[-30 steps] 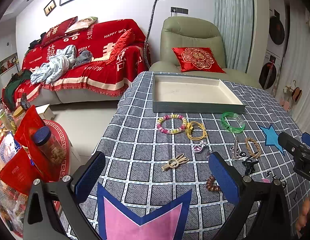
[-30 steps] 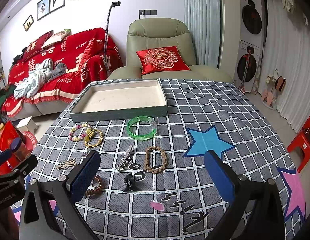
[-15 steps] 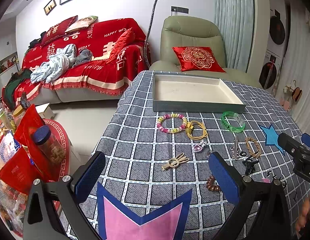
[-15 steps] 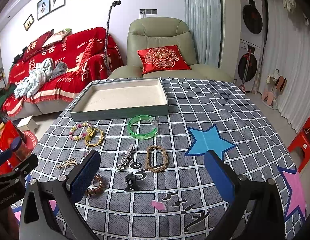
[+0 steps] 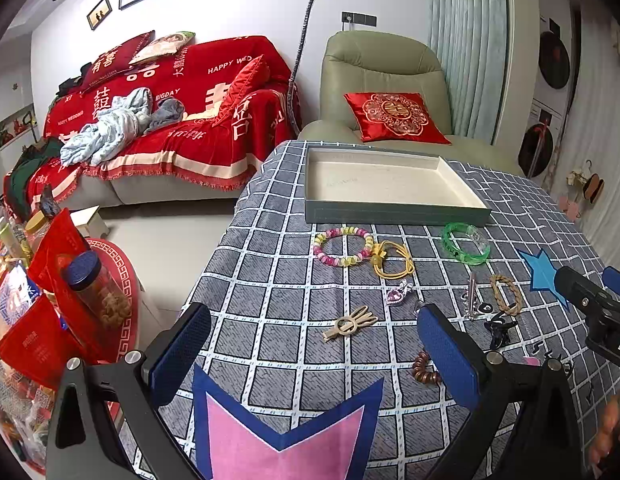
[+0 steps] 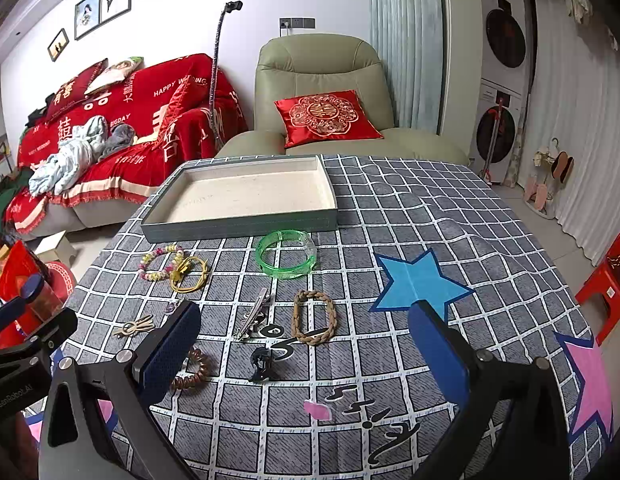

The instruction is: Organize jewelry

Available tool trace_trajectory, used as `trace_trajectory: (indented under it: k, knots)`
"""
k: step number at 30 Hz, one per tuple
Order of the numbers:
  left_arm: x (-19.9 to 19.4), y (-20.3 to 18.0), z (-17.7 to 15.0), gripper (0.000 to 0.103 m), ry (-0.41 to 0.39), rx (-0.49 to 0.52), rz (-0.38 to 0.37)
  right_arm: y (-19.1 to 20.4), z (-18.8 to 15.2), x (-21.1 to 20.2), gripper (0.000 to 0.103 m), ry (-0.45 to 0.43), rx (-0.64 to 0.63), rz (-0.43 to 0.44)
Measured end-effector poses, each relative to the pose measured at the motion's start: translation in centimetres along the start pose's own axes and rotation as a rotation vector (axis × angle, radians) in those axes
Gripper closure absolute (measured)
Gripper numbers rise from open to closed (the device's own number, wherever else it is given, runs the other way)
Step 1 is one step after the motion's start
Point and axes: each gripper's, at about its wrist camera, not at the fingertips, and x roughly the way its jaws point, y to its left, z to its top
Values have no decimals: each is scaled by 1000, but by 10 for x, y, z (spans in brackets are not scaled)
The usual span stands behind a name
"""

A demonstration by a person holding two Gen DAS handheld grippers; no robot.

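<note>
Both grippers have their blue fingers spread wide with nothing between them. The left gripper (image 5: 310,354) hangs over the near edge of the checked tablecloth (image 5: 270,280), and the right gripper (image 6: 306,354) sits further right over the same cloth.

Jewelry is all loose on the cloth in front of the tray (image 6: 238,226), which has nothing in it and sits at the far side with its long side running left to right. Just in front of it are the green bangle (image 6: 286,254), lying flat, and the pastel bead bracelet (image 6: 160,262) touching the yellow cord bracelet (image 6: 190,274). Closer in, the silver clip (image 6: 252,314) has its long axis running near to far, tilted a bit right at the far end. The braided brown loop (image 6: 313,316) beside it is stretched the same near-to-far way. The black clip (image 6: 262,362) and brown coil hair tie (image 6: 192,372) are nearest.

Left wrist view gives a clear look at the pink heart charm (image 5: 398,294) and the wooden clip (image 5: 350,324), whose prongs point right and away. In the right view the charm is mostly hidden behind a finger. Only the right view shows the pink scrap (image 6: 317,409).
</note>
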Motion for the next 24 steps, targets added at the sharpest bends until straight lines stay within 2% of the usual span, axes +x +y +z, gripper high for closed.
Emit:
trace_trajectory:
  k: [15, 24]
  knots:
    - [1, -1, 0, 0, 6, 2, -1, 1, -1, 0, 0, 4, 3, 1]
    - [25, 7, -1, 0, 93, 40, -12, -7, -16, 12, 0, 69, 29, -10]
